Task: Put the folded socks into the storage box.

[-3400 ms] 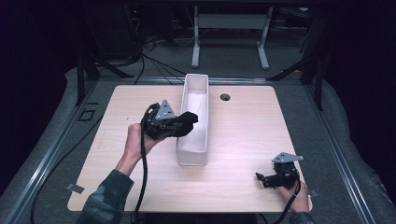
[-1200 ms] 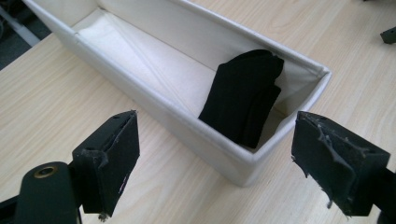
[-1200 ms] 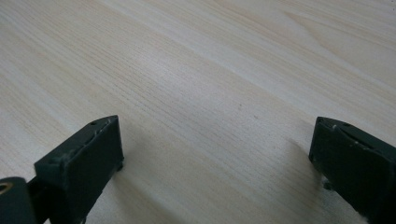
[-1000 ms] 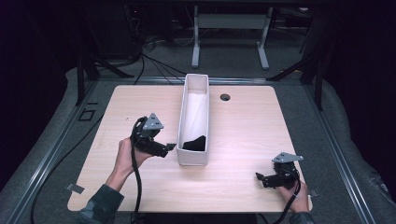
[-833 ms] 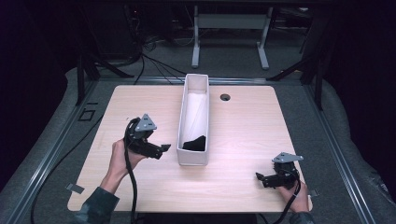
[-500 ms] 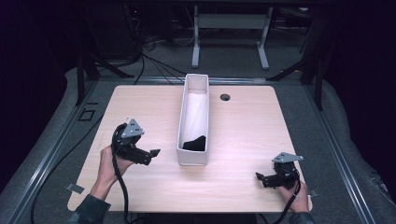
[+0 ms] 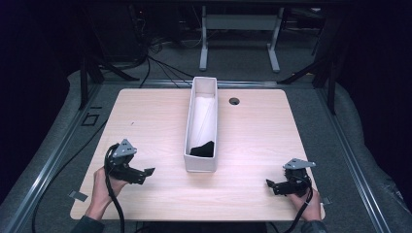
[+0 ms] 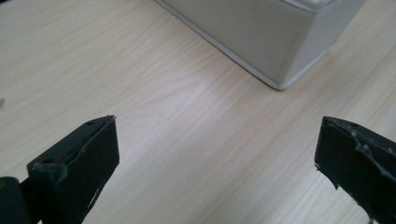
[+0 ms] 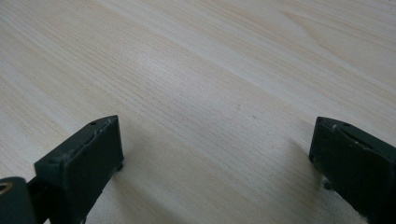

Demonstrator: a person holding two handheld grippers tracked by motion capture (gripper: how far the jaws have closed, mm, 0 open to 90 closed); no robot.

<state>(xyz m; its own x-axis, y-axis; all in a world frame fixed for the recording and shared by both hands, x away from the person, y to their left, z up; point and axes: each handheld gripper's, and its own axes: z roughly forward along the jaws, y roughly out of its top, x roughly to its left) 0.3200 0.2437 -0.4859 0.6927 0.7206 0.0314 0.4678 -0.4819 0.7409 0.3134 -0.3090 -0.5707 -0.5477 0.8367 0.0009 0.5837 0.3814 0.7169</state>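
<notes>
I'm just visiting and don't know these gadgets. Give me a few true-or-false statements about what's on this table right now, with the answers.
1. A dark object lies inside the white bin, at the end nearest the person. True.
2. The left gripper is clamped on that dark object. False: its jaws stand wide apart with only bare table between them, beside the bin's corner.
3. The right gripper is open. True: its own view shows the jaws spread over plain wood.
4. The bin lies tipped on its side. False: it stands upright, open side up.
5. The round hole in the wooden table is to the left of the bin in the high view. False: it sits just right of the bin's far end.
</notes>
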